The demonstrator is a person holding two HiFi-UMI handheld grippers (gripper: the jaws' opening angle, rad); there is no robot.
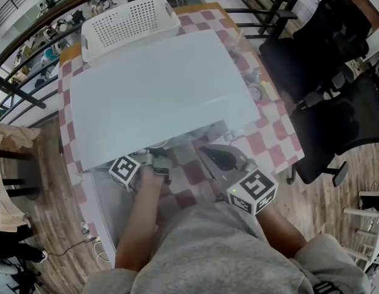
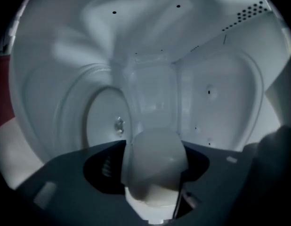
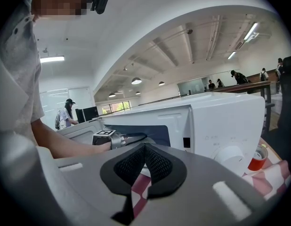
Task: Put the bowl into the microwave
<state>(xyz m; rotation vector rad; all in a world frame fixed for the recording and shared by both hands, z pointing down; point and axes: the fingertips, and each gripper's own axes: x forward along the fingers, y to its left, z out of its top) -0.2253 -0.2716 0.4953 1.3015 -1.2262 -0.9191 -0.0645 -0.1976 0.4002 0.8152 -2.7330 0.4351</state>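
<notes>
We see the left gripper (image 2: 151,185) clamped on the white bowl (image 2: 157,154); the bowl fills the gap between the dark jaws and their pads lie against its sides. Gripper and bowl are inside the microwave (image 2: 221,102) cavity, in front of its back wall. The round turntable (image 2: 101,126) shows at 9 o'clock of the bowl, because this view is rolled onto its side, and a patch of vent holes sits at 1 o'clock.

The right gripper (image 3: 145,150) has its mesh-padded jaws closed tip to tip with nothing between them. It hovers over the red-checked tablecloth (image 1: 272,133), pointing at the microwave's front, with the control knob (image 3: 229,155) at 3 o'clock.

From the head view, the microwave door (image 1: 107,210) hangs open at 7 o'clock of the white cabinet. A white perforated basket (image 1: 128,23) stands at 11 o'clock and black office chairs (image 1: 336,103) at 3 o'clock.
</notes>
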